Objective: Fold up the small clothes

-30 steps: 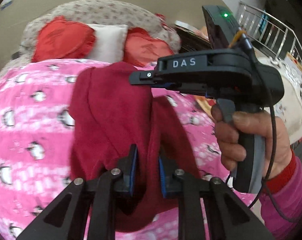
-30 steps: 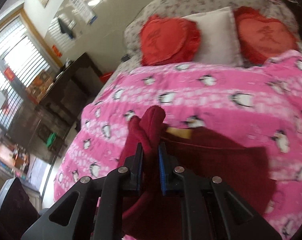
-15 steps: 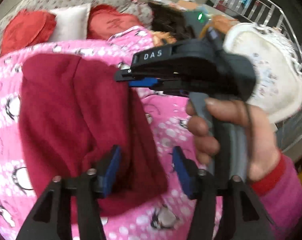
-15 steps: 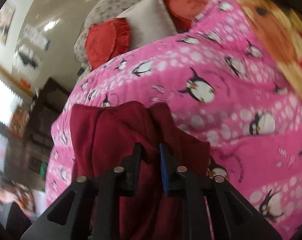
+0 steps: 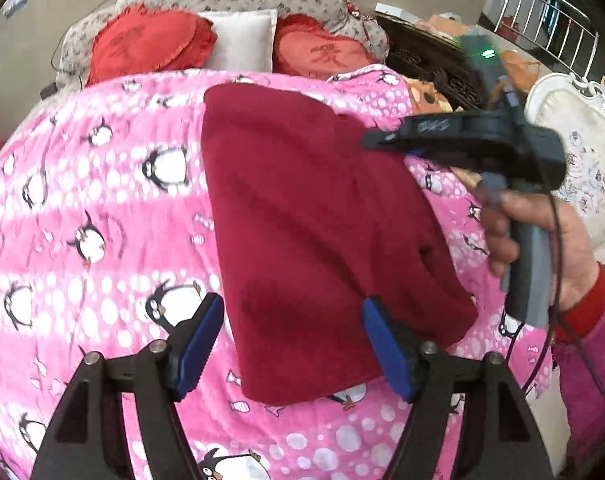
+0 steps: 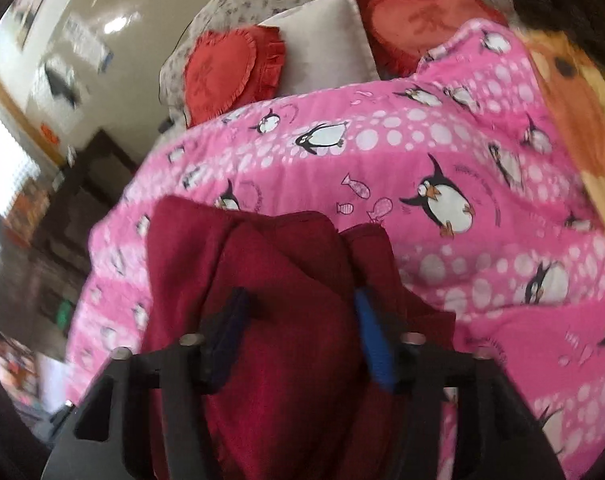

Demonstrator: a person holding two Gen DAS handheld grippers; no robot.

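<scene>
Your left hand-held gripper (image 5: 292,342) is wide open above the near edge of the red garment (image 5: 314,220), which lies folded on the pink blanket (image 5: 102,200) of the bed. Your right hand-held gripper (image 6: 298,328) also has its jaws apart, with nothing pinched, over the garment's layers.

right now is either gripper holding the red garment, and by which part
Nothing is held. The left gripper and right gripper are both open over the dark red garment.
</scene>
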